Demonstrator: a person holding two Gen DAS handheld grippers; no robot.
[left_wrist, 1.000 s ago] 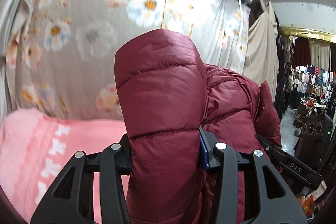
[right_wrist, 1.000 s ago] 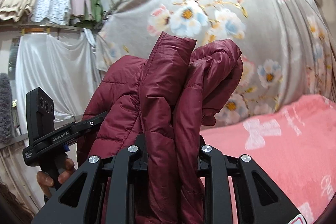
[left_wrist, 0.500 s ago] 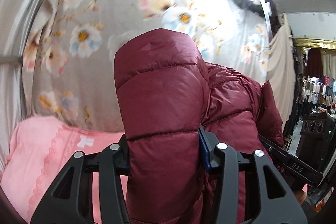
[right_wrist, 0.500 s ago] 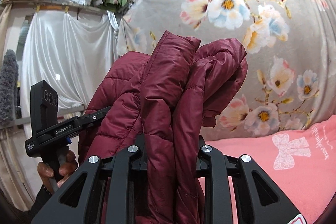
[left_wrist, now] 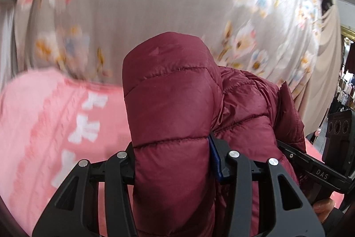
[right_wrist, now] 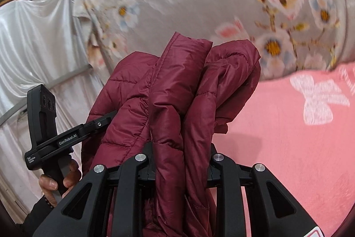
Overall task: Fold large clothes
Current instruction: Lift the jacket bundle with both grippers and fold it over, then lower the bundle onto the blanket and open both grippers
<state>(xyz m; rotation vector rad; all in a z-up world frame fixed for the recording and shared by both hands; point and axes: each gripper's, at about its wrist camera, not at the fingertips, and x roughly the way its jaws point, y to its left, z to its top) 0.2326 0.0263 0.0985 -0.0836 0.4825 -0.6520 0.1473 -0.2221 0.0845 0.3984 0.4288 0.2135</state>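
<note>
**Puffy jacket held aloft between both grippers**

The maroon jacket (left_wrist: 170,108) hangs in the air above the pink bed (left_wrist: 55,117), pinched at two spots. The left gripper (left_wrist: 172,161) has its fingers clamped on one quilted panel; the right gripper (right_wrist: 180,163) squeezes a thicker bunch of several layers. The padding looks light, soft and springy, and the shiny shell probably slides, though blur hides detail. Seams and edges would likely give the surest hold for folding.
</note>
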